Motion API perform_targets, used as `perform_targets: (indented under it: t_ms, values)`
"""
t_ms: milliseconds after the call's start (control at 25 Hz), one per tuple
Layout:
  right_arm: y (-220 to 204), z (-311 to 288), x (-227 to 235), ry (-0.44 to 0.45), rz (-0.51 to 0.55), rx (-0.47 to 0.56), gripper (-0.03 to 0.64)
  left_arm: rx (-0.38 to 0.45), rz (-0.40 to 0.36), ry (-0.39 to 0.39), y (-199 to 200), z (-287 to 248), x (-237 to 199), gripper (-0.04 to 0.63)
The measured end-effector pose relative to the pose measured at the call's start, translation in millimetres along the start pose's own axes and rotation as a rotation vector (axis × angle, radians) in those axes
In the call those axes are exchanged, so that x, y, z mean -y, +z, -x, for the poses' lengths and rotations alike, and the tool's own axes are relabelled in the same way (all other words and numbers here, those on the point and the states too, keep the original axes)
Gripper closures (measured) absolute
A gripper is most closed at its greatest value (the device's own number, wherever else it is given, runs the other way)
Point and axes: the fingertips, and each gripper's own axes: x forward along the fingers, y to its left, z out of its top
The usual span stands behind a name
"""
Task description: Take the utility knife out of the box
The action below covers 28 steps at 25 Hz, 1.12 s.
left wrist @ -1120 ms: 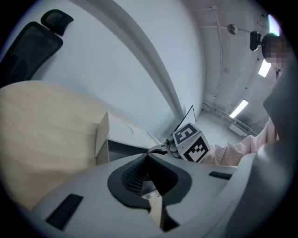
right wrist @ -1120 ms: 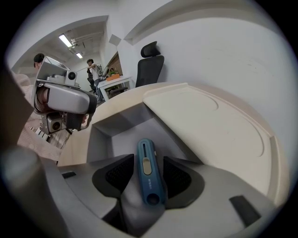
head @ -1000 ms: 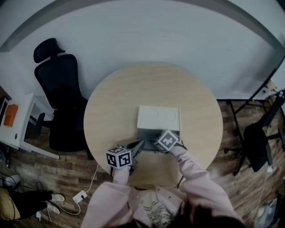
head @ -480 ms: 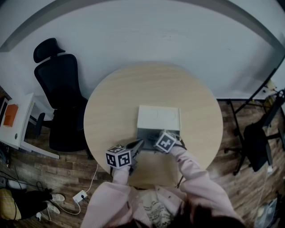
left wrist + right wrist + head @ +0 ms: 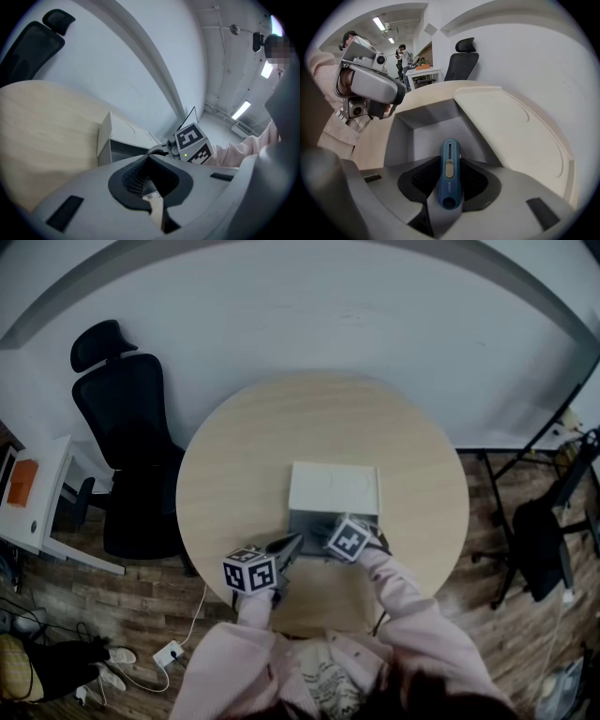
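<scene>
Looking down in the head view, we see a round wooden table with a grey box toward its near edge. The box's white lid is folded open on the far side. The left gripper hangs just beside the box's near left corner. The right gripper dips into the box from the near right. We cannot make out the knife here. A black office chair stands to the far left of the table.

In the left gripper view, the left gripper has its tips together with nothing between them. It points toward the box, and the right gripper is beyond it.

In the right gripper view, the right gripper has just been closing its jaws. Its pads press on both sides of the blue utility knife. The knife lies along the jaws, over the open inside of the box. The lid spreads to the right, and the left gripper is at the far left.
</scene>
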Motion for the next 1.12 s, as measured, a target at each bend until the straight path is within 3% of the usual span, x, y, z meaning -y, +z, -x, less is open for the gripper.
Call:
perform_targets:
  t_ms: [280,960,1120]
  values:
    - [0.7,2.0,0.4,-0.011,-0.003,0.009,0.485,0.002,-0.005,-0.003,0.6,1.1,1.7,0.594]
    - [23.1,26.9,-7.3,0.023,-0.095,0.171,0.485,0.007,-0.037,-0.012,1.6,9.5,4.0,0.594]
    - [16.7,27.1,3.4,-0.014,-0.120,0.190,0.485,0.011,-0.047,-0.019,2.5,10.7,5.0,0.595]
